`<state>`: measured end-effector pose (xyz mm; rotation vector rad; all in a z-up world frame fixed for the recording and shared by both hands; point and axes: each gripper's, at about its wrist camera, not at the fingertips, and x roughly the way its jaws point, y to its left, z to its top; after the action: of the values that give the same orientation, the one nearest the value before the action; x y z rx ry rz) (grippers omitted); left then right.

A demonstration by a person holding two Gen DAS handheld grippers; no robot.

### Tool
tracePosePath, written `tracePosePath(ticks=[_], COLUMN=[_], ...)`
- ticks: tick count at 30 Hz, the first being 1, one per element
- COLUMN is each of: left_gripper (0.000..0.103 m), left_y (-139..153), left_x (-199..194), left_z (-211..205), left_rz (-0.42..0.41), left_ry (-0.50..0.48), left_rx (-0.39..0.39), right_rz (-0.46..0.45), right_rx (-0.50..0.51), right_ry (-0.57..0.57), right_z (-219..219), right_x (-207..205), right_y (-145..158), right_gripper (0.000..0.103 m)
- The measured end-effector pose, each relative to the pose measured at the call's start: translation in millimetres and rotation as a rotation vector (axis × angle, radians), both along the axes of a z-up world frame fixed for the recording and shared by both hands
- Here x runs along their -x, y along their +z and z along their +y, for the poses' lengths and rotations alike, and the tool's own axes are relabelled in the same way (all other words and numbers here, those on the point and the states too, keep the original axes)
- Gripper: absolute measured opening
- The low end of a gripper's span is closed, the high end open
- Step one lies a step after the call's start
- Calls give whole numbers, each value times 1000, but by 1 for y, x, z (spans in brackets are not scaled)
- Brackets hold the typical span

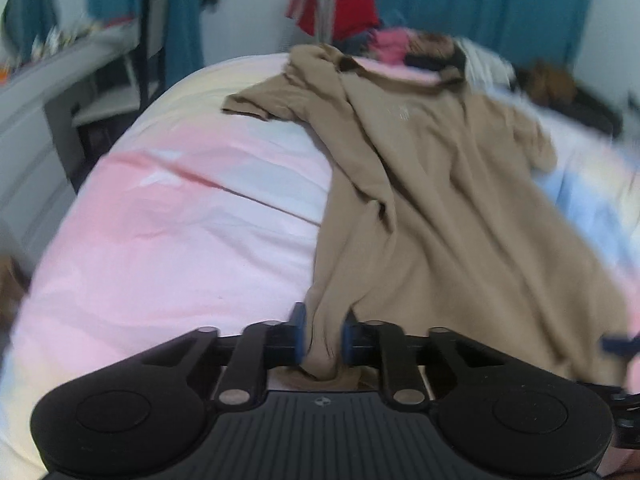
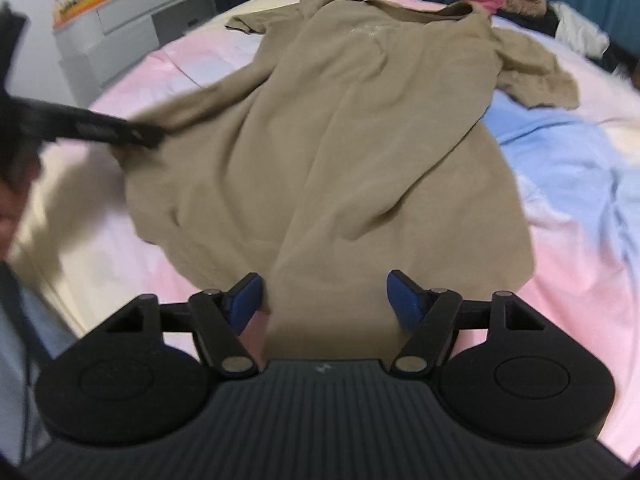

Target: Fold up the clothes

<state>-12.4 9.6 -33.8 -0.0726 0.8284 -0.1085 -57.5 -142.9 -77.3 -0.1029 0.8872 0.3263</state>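
Note:
A tan short-sleeved shirt (image 1: 432, 184) lies spread on the bed, collar at the far end, hem toward me. My left gripper (image 1: 323, 332) is shut on a bunched corner of the hem. The shirt also shows in the right wrist view (image 2: 340, 128), where my left gripper (image 2: 120, 134) reaches in from the left, clamped on the hem's left corner. My right gripper (image 2: 324, 292) is open, its blue pads either side of the hem's near edge, with cloth lying between them.
The bed (image 1: 168, 232) has a pink, white and blue cover. A pile of red, pink and dark clothes (image 1: 384, 40) sits at the far end. A grey desk (image 2: 120, 28) and a chair (image 1: 132, 80) stand to the left. Teal curtains hang behind.

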Motion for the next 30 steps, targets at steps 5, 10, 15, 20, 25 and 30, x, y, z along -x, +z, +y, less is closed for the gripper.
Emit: tracePosePath(ticks=[5,10,15,20,25,30], left_gripper=[8,7,5,4,4,10], left_y=[20,33,50,51,33,27], left_x=[12,22,36,44,33,23], left_z=[54,96,114,116,108,98], left_rz=[5,31,69,179,283,298], left_ry=[99,137,127,136,168,145], left_rx=[368,638,719,625,410,295], right_rz=[1,36,61,134,173,123], right_rx=[-172,-482,-639,-610,-492,-337], right_ry=[-161,-365,-414,-403,-329,-236], right_z=[-47,-116,-153,-162,-142,-115], right_x=[0,5,12,22,34,38], right_y=[22,46,67,69,59,64], right_gripper=[8,5,5,5,5,7])
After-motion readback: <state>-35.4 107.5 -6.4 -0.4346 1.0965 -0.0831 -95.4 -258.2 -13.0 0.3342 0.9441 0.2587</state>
